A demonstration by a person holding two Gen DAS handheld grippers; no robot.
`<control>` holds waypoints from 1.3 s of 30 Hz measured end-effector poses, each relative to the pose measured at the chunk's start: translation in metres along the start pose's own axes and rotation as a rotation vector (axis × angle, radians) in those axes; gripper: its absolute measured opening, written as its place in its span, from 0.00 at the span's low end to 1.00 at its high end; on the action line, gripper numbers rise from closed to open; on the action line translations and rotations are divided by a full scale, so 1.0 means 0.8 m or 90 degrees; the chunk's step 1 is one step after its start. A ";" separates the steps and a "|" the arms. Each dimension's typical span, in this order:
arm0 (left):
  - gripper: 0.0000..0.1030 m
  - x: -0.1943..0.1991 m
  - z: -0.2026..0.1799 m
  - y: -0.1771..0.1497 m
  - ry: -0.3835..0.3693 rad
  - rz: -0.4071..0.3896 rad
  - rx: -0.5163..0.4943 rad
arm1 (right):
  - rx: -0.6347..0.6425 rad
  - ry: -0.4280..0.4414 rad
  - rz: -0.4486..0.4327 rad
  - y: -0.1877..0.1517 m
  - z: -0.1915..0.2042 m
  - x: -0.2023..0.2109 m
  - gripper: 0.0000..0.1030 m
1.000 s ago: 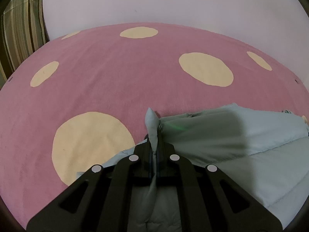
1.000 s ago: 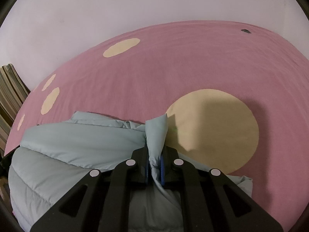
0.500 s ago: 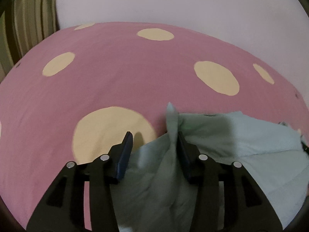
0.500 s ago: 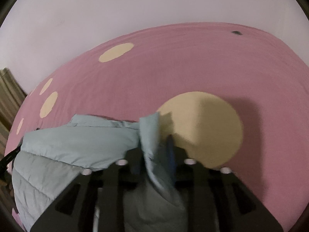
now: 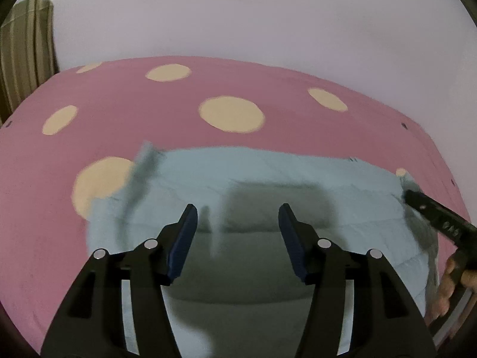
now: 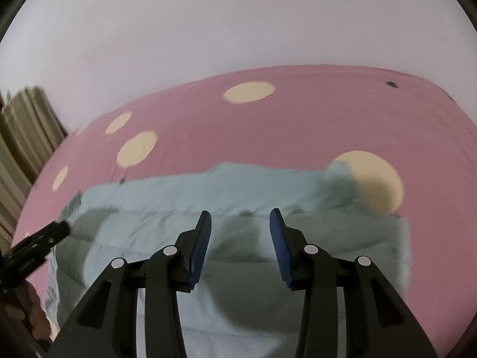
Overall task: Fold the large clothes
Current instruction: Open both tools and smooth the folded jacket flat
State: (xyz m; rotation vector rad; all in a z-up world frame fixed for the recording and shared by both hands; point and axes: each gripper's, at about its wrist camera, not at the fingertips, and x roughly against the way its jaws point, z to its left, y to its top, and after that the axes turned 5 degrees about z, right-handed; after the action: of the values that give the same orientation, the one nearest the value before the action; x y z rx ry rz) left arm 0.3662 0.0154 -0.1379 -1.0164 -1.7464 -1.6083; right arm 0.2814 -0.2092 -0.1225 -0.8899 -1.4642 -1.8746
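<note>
- Jacket (image 5: 268, 185), pale blue-grey and quilted, spread flat across the near part of a pink bed cover (image 5: 149, 95) with cream dots; visible also from the right wrist (image 6: 208, 197).
- Far edge of the fold running roughly straight left to right; pink cover showing beyond it.
- Left corner of the garment standing up a little, blurred, over a cream dot (image 5: 98, 185) in the left-wrist view.
- Right corner likewise raised and blurred, overlapping another cream dot (image 6: 375, 179) in the right-wrist view.
- Left gripper (image 5: 237, 238) above the jacket, pointed down at it, jaws opening, blue pads (image 5: 183, 238) well apart, nothing between them and no fabric touching.
- Right gripper (image 6: 240, 244) above the jacket too, jaws opening, blue pads (image 6: 201, 244) parted somewhat less than the left pair, gap empty.
- Dark shadows of both tools falling on the cloth just beyond the fingertips.
- Right tool also seen at the right edge of the left-wrist view, with the hand (image 5: 453, 283) gripping its handle.
- Left tool seen at the left edge of the right-wrist view, with a hand (image 6: 26, 310) below it, dark and blurred.
- Plain pale wall (image 5: 238, 15) behind the bed; striped olive curtain (image 5: 23, 44) at far left.
</note>
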 end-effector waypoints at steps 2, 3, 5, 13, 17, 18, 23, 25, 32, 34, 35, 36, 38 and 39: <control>0.55 -0.016 -0.008 -0.005 0.007 0.008 0.000 | 0.020 -0.013 0.011 -0.007 0.015 -0.015 0.40; 0.55 -0.025 -0.011 -0.008 0.019 0.007 -0.007 | 0.027 -0.022 0.016 -0.011 0.020 -0.022 0.40; 0.56 -0.039 -0.012 -0.011 0.033 0.006 -0.019 | 0.038 -0.039 0.028 -0.019 0.023 -0.040 0.42; 0.57 -0.077 -0.010 -0.021 0.034 0.007 -0.031 | 0.057 -0.066 0.020 -0.037 0.027 -0.076 0.44; 0.57 -0.086 -0.013 -0.023 0.044 0.005 -0.038 | 0.058 -0.072 0.014 -0.037 0.028 -0.081 0.44; 0.57 -0.087 -0.015 -0.021 0.049 0.007 -0.041 | 0.058 -0.072 0.015 -0.036 0.029 -0.080 0.44; 0.56 -0.056 -0.017 -0.015 0.052 0.006 -0.036 | 0.047 -0.059 0.010 -0.026 0.027 -0.055 0.44; 0.56 -0.030 -0.013 -0.019 0.025 -0.010 -0.017 | 0.040 -0.045 -0.009 -0.029 0.029 -0.032 0.44; 0.64 -0.032 -0.033 -0.044 0.012 -0.005 -0.050 | 0.109 -0.023 -0.002 -0.064 0.080 -0.022 0.45; 0.64 -0.048 -0.037 -0.048 0.032 0.009 -0.073 | 0.120 -0.043 0.014 -0.074 0.082 -0.043 0.45; 0.64 -0.054 -0.038 -0.049 0.038 0.014 -0.079 | 0.119 -0.045 0.017 -0.075 0.081 -0.047 0.45; 0.64 -0.058 -0.038 -0.049 0.042 0.016 -0.079 | 0.118 -0.043 0.021 -0.074 0.081 -0.051 0.45; 0.64 -0.057 -0.038 -0.046 0.043 0.014 -0.079 | 0.115 -0.037 0.023 -0.069 0.080 -0.050 0.45; 0.64 -0.052 -0.036 -0.044 0.035 0.009 -0.075 | 0.113 -0.030 0.019 -0.068 0.078 -0.046 0.45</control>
State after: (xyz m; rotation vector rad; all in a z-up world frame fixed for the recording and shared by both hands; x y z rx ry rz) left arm 0.3576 -0.0193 -0.1879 -1.0272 -1.6211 -1.7313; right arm 0.2701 -0.1344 -0.1728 -0.8706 -1.6082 -1.6825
